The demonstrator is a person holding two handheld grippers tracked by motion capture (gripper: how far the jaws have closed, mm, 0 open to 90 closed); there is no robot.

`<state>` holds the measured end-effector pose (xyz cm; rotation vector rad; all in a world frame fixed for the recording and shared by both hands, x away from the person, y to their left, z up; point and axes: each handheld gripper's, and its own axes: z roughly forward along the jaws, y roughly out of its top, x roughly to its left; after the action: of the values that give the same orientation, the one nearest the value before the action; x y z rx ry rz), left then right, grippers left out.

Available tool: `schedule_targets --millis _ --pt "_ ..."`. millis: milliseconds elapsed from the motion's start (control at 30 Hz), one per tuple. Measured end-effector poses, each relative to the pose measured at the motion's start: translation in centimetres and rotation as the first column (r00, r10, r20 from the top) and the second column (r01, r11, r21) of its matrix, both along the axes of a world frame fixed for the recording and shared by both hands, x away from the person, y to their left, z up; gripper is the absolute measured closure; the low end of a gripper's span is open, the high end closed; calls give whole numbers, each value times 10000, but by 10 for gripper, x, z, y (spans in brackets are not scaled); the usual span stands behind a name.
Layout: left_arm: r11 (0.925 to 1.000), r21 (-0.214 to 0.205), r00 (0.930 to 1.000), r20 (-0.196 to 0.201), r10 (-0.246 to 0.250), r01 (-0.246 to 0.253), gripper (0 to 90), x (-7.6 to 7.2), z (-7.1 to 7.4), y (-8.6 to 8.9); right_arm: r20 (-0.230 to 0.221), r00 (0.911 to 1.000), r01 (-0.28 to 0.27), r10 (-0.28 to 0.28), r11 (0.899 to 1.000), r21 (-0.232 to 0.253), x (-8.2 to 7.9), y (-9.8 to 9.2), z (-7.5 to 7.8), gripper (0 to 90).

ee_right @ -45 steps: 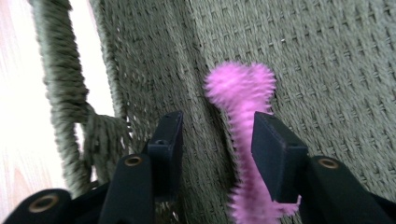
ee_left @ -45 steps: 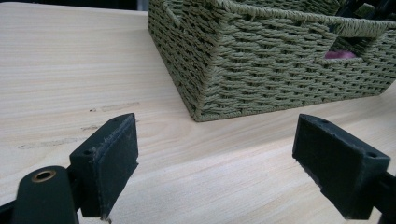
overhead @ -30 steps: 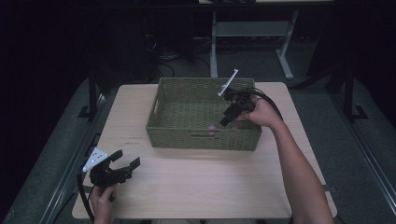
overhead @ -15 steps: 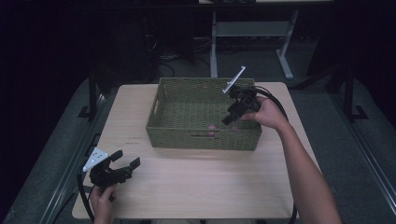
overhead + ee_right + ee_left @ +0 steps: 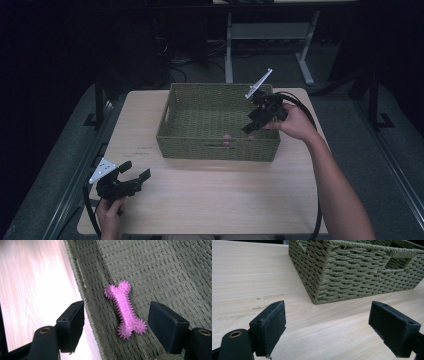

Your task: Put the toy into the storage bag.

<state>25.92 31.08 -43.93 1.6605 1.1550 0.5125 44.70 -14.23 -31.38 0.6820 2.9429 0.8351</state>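
A pink spiky toy bone [image 5: 125, 310] lies on the floor of the green woven basket [image 5: 176, 120], close to its near wall; in the high view the toy bone [image 5: 227, 138] shows pink by the handle slot. My right gripper [image 5: 250, 128] hangs over the basket's right part and its jaws have just been opening; they stand apart above the bone without touching it. The right gripper [image 5: 116, 325] looks down on the bone. My left gripper [image 5: 134, 172] rests low at the table's front left, open and empty; the left gripper [image 5: 328, 332] faces the basket's corner [image 5: 317, 290].
The light wooden table [image 5: 210, 200] has free surface in front of the basket and to its left. A person's right forearm [image 5: 340, 195] crosses the table's right side. A metal frame [image 5: 265, 35] stands on the dark floor behind the table.
The right gripper has lifted up and back from the basket floor with its jaws spreading. The pink bone stays in the basket. The left gripper has kept still.
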Motion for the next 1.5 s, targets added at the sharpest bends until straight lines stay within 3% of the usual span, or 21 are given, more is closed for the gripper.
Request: schedule_targets --millis 267,433,1100,1500 --pt "10000 22 10000 -13 -42 42 138 0 0 -1 297 9995 -106 103 9999 91 -10 -1 9 290" --pt "10000 29 10000 -20 -84 84 138 -1 0 -1 398 9991 -136 121 9992 388 -19 -5 12 288" --pt "9998 121 9999 -8 -141 141 138 -1 0 -2 507 9987 35 -51 9995 326 -47 -28 8 282" --pt "9999 78 10000 -17 -76 76 138 -1 0 -1 584 9983 -63 52 9998 192 -66 -34 -4 280"
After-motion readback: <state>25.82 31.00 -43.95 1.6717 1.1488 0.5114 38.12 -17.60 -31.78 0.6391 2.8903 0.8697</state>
